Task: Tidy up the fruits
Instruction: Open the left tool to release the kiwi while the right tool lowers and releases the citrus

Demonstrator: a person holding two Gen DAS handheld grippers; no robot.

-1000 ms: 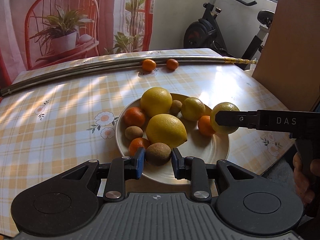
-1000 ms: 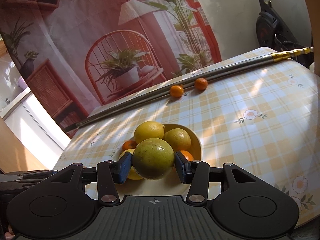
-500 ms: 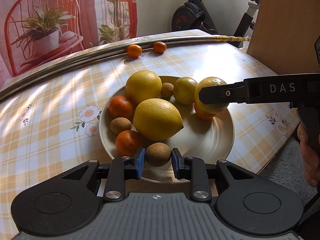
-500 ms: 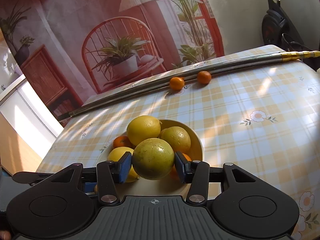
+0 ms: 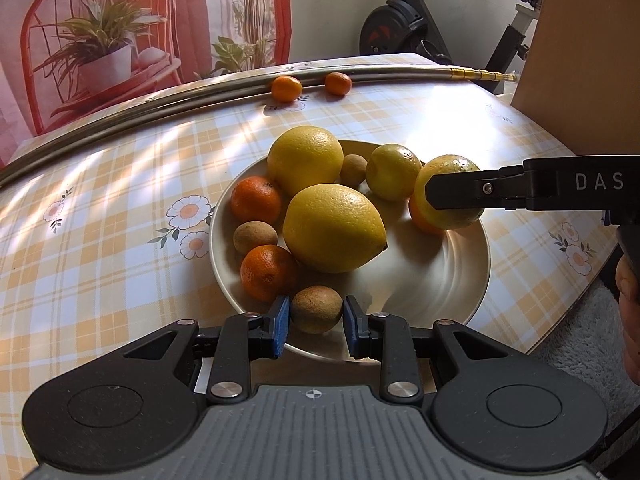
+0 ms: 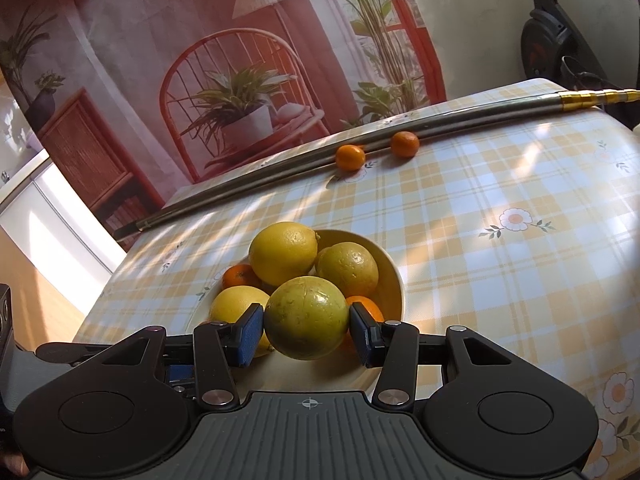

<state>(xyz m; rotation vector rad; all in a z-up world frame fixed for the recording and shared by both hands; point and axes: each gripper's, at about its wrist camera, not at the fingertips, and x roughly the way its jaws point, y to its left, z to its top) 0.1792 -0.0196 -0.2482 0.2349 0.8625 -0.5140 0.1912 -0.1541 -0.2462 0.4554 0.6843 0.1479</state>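
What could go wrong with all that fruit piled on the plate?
1. The right gripper pinches a round greenish citrus only at its sides; it might slip and knock fruit out.
2. The left gripper holds a brown kiwi-like fruit at the plate rim; set down there, it could roll onto the tablecloth.

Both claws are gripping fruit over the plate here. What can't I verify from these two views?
- Left wrist view: whether the brown fruit touches the plate; its underside is hidden.
- Left wrist view: the orange under the green citrus, mostly covered by it and the right claw.
- Right wrist view: the left claw, hidden behind the right claw's body.
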